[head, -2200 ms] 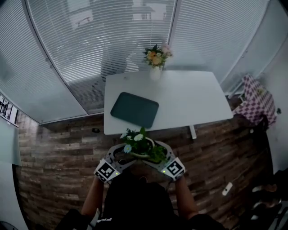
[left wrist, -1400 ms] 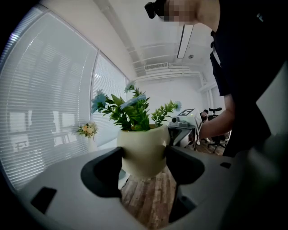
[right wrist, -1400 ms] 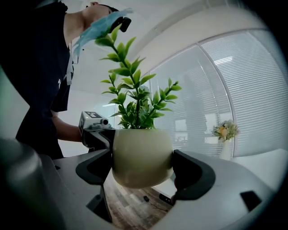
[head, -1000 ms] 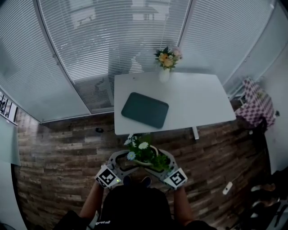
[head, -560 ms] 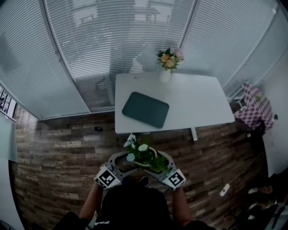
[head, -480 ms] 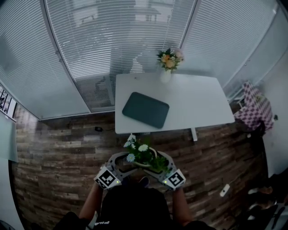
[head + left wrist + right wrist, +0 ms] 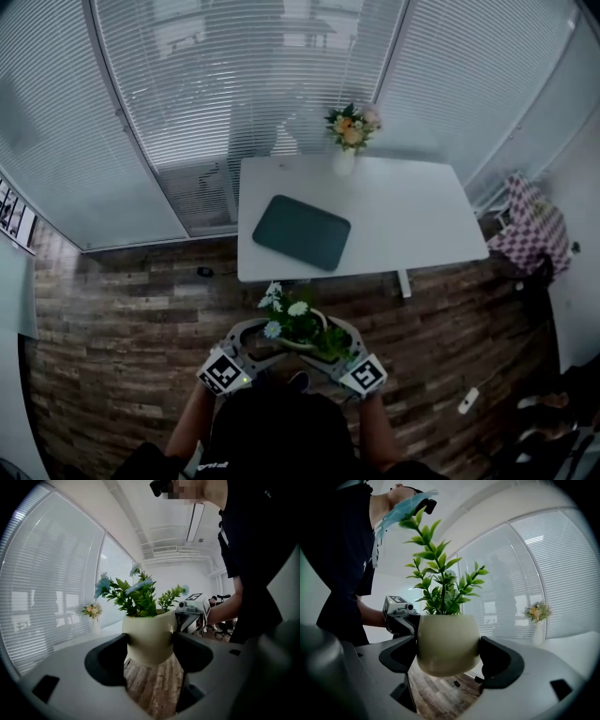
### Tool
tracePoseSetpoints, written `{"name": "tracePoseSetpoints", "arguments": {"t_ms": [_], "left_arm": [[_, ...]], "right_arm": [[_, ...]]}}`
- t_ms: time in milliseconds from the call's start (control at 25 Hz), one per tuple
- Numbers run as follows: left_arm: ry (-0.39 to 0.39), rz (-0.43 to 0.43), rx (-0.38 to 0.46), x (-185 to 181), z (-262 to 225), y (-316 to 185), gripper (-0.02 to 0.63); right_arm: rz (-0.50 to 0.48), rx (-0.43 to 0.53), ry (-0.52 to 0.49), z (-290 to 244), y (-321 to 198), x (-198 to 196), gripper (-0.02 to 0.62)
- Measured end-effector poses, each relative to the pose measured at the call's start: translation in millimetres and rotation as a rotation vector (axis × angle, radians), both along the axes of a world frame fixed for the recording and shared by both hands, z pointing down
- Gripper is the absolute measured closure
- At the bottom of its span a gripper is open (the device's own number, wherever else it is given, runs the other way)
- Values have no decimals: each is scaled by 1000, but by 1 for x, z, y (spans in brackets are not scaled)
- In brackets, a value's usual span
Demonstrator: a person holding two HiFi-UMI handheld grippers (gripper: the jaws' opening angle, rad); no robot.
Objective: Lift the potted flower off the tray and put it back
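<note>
The left gripper [image 7: 149,649] and right gripper [image 7: 448,651] each clamp the pot of the potted flower [image 7: 298,322] from opposite sides, upright. The tray [image 7: 301,232] on the worktop [image 7: 403,216] lies straight ahead, well apart. Both grippers stand equally far from the tray.

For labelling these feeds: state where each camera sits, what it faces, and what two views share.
Head view: on the person's head, steeply down at potted flower, tray, table; forearms show.
Left gripper view: on the left gripper, along jaws shut on the potted flower, toward the right gripper; torso shows.
Right gripper view: on the right gripper, mirrored, jaws on the same potted flower; torso shows.
Shared: both gripper views show the vase.
</note>
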State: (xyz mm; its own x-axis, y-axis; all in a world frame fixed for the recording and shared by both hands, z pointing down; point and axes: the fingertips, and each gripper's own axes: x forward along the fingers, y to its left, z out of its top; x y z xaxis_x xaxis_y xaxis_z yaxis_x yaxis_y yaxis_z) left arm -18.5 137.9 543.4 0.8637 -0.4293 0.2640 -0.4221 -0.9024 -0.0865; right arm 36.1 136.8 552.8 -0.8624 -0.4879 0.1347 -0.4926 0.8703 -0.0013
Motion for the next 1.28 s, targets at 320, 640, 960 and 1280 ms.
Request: {"name": "tracePoseSetpoints", "arguments": {"t_ms": [320,640,960,1280], "left_arm": [[-18,-6,15,15,0,2,312],[3,-44,21,30,4,0,313],[4,-62,31,36,1,-10,311],[-6,-45,49,27,0,-36,313]], "right_arm": [[-8,0,5,2,2,16,187],[-40,30,20,2,-2,29,187],[-59,38,1,-1,-13,35,187],[-38,42,23,2,-39,27,187]]}}
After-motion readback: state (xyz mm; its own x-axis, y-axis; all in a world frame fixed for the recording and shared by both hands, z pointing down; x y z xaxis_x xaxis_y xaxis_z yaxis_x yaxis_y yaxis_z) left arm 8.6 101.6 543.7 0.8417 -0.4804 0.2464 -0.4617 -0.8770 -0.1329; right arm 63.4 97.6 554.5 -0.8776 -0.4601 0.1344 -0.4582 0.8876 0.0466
